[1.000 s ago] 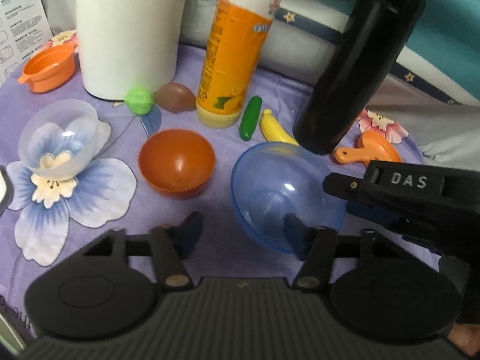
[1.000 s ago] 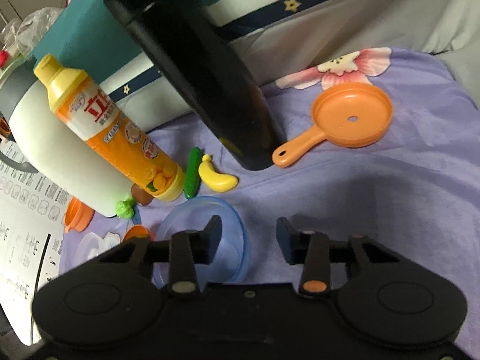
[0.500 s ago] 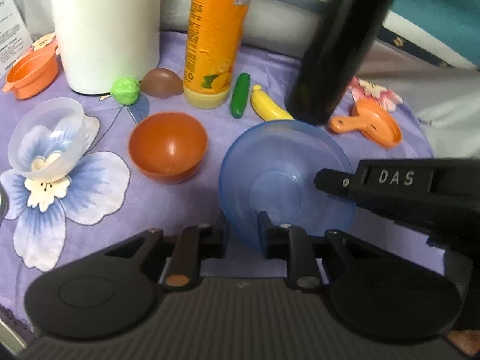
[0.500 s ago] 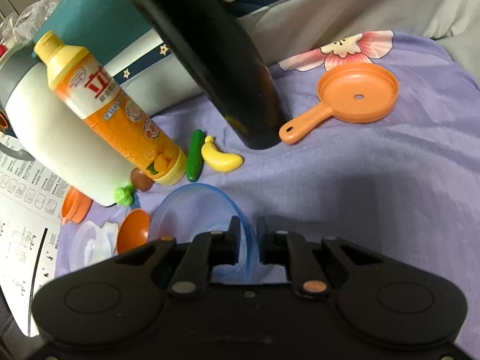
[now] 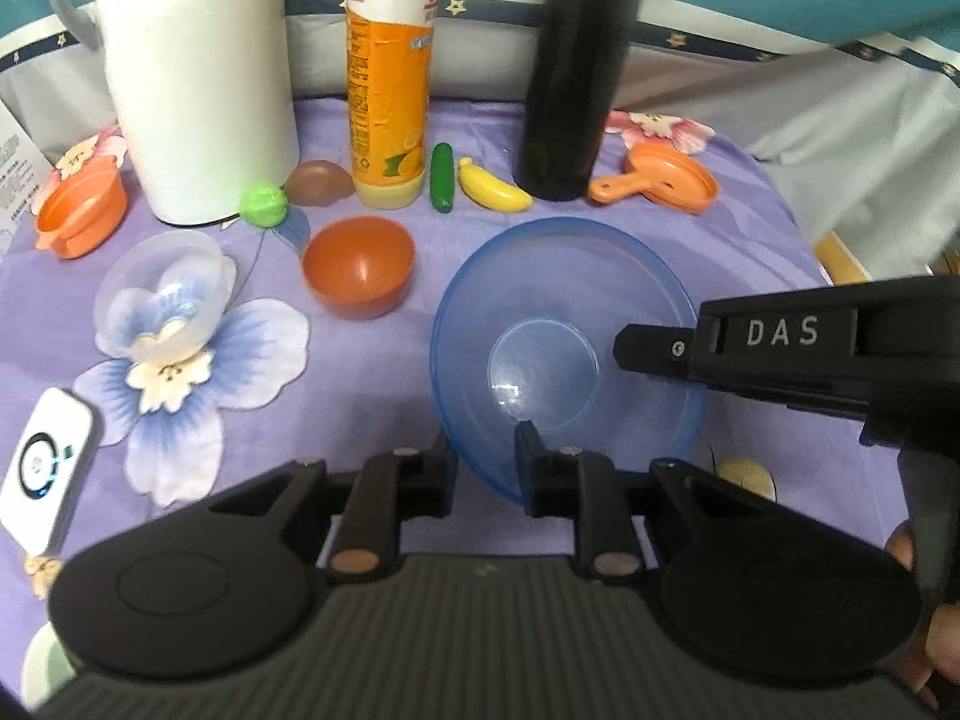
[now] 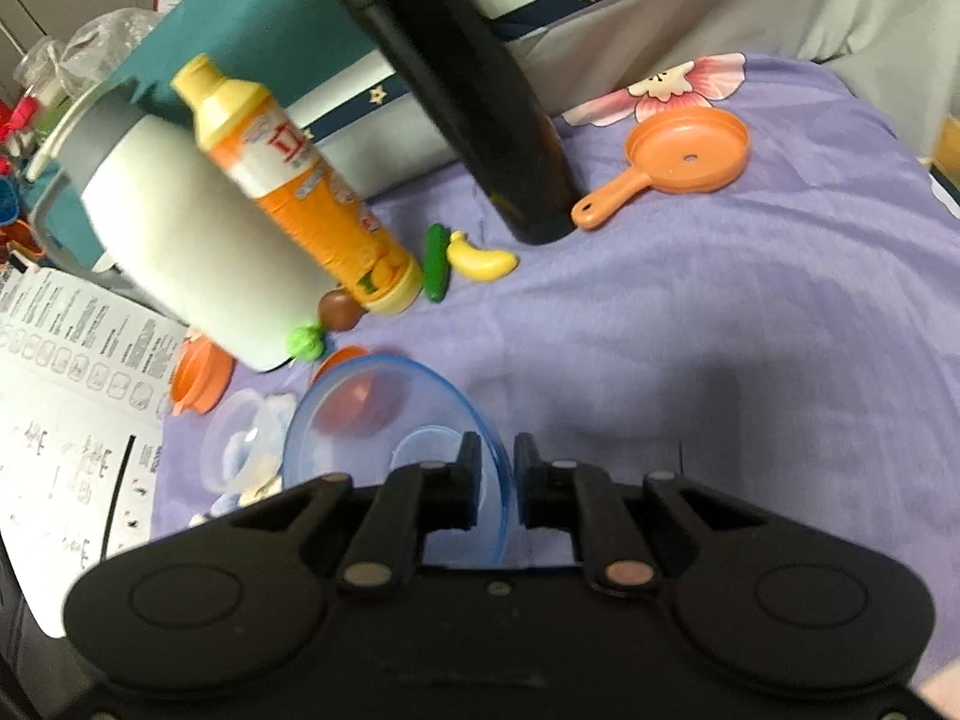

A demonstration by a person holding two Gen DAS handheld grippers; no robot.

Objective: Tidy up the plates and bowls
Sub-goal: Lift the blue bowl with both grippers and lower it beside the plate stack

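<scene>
A clear blue bowl (image 5: 564,276) (image 6: 336,456) hangs tilted just above the purple cloth, held from two sides. My left gripper (image 5: 485,447) is shut on its near rim. My right gripper (image 6: 498,450) is shut on the right rim, and its black body (image 5: 654,351) reaches over the bowl in the left wrist view. To the bowl's left stand an orange bowl (image 5: 359,267) and a clear bowl (image 5: 162,294) (image 6: 246,444). A small orange dish (image 5: 81,213) sits far left and an orange toy pan (image 5: 666,183) (image 6: 684,150) at the back right.
Along the back stand a white jug (image 5: 198,78), an orange bottle (image 5: 390,90) and a black flask (image 5: 570,78). Toy banana (image 5: 492,192), cucumber (image 5: 442,177) and green ball (image 5: 264,204) lie before them. A white device (image 5: 42,468) lies front left, a printed sheet (image 6: 60,420) beyond.
Both grippers went from open astride the blue bowl's rim to shut on it. They then pulled back and up with the bowl, which now tilts off the cloth.
</scene>
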